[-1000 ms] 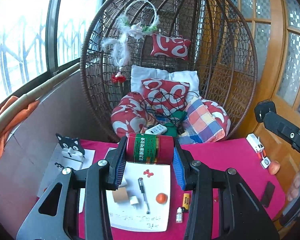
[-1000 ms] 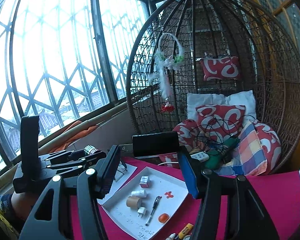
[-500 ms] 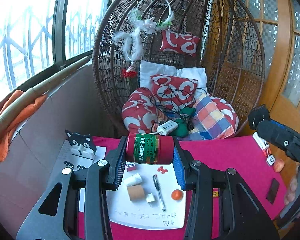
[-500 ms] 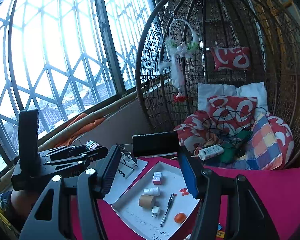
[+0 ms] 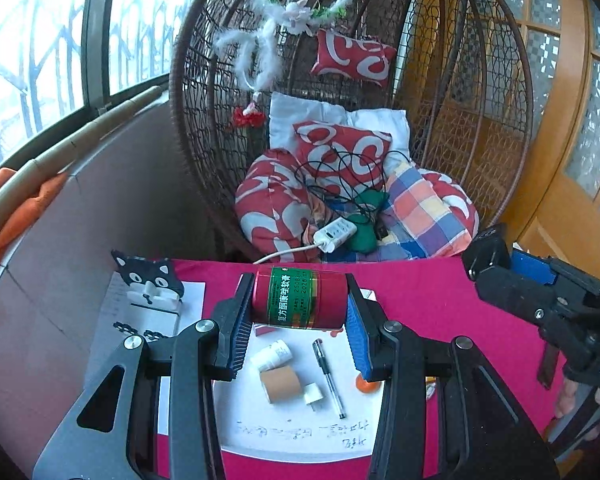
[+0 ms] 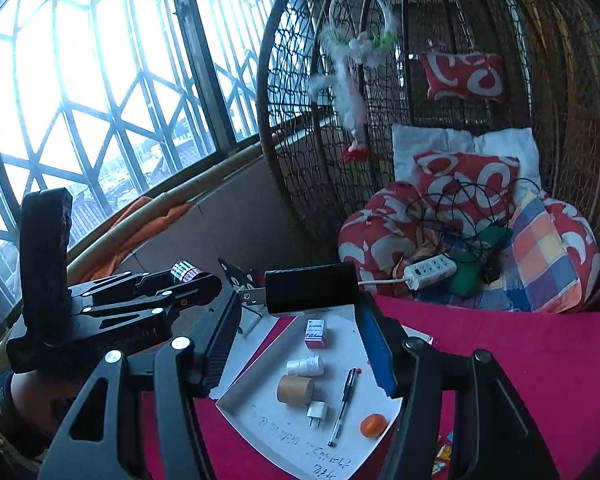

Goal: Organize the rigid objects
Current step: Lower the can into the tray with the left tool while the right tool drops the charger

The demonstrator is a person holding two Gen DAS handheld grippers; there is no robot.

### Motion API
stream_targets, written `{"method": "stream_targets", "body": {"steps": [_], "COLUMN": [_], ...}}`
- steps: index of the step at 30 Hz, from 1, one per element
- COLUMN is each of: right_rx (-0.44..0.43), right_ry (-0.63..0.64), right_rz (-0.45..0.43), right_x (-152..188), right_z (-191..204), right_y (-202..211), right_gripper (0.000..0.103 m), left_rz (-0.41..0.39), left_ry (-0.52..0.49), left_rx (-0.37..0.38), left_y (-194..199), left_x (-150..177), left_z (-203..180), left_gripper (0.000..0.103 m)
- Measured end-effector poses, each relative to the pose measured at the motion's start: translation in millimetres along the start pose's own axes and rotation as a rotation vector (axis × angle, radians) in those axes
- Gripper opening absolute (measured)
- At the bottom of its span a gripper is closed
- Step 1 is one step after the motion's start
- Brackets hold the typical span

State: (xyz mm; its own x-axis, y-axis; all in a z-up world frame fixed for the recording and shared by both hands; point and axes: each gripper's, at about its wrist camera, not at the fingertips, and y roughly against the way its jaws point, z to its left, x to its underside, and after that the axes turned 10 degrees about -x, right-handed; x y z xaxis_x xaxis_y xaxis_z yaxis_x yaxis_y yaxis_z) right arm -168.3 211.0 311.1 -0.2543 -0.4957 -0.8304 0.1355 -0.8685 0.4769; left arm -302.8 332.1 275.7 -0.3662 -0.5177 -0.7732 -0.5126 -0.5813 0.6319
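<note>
My left gripper [image 5: 298, 322] is shut on a red can with a green label [image 5: 300, 299], held sideways above the white tray [image 5: 284, 428]. My right gripper [image 6: 300, 332] is shut on a black plug-in charger [image 6: 312, 288], held above the same tray [image 6: 284, 440]. In the tray lie a small white bottle [image 6: 305, 366], a tan roll [image 6: 295, 390], a white plug [image 6: 316, 411], a pen [image 6: 343, 406], an orange ball [image 6: 373, 426] and a small red-and-white box [image 6: 315, 333]. The right gripper also shows at the right of the left wrist view [image 5: 540, 300].
The tray sits on a magenta tablecloth [image 5: 440, 300]. A black cat phone stand [image 5: 148, 284] stands on papers at the left. A wicker egg chair [image 5: 360, 120] with cushions and a power strip [image 5: 334, 234] is behind the table. Small items lie at the table's right.
Both grippers have moved in toward the tray, which now looks larger and lower in the views. Each still holds its object.
</note>
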Motion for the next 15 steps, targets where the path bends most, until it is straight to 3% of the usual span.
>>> {"method": "stream_targets", "body": {"steps": [9,15], "right_rx": [0.019,0.072], "right_ry": [-0.028,-0.067], "right_rz": [0.052,0.197], "right_x": [2,27], "right_z": [-2,-29], "right_y": [-31,-83], "right_gripper": [0.059,0.059], "left_rz": [0.057,0.249], "left_ry": [-0.048,-0.063], "left_rx": [0.01,0.052], "left_y": [-37,-110], "left_x": [1,21], "left_z": [6,5], "left_gripper": [0.041,0.041]}}
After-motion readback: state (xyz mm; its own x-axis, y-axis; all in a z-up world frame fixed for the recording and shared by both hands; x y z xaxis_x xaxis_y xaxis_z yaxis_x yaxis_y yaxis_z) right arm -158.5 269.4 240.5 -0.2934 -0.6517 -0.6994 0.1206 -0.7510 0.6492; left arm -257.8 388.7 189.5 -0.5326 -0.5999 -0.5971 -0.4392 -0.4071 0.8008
